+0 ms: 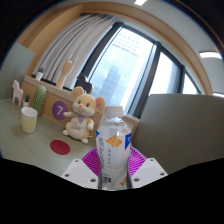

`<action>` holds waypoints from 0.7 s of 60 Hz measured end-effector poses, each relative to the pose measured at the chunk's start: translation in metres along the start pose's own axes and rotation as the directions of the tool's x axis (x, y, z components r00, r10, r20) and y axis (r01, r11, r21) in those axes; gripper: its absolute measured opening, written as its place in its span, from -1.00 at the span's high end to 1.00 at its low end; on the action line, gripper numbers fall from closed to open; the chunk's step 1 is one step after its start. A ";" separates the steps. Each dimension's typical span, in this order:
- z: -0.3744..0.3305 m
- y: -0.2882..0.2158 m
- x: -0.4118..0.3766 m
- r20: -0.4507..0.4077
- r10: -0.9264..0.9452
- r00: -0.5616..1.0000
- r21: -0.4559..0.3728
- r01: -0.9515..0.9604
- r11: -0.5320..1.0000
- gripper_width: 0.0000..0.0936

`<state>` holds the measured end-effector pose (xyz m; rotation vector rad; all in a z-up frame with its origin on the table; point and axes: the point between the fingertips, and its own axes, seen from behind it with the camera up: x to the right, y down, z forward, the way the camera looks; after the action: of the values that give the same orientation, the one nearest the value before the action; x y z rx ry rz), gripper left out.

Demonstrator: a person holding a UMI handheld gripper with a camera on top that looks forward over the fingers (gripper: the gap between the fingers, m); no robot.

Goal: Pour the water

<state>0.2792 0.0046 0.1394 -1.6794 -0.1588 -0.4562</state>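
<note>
The fingers (115, 170) grip the bottle (115, 150), held upright above the table (30, 145); the carry seems in hand, and next it must reach the cup (29, 120) and tilt.

Handheld two-finger gripper (114, 168): no hand, sleeve or skin showed. Each finger ended in a pale grey, angular plate with small dark screw holes. The inner faces bore magenta pads (92, 162), ribbed with fine parallel grooves. The left and right fingers looked alike in colour and shape. No cables or printed markings were discernible.
</note>
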 end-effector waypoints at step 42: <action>0.083 -0.150 -0.228 -0.219 -0.975 0.048 0.220 0.976 -0.002 0.30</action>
<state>0.0351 0.1458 0.1819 -0.9261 -1.4667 -1.4328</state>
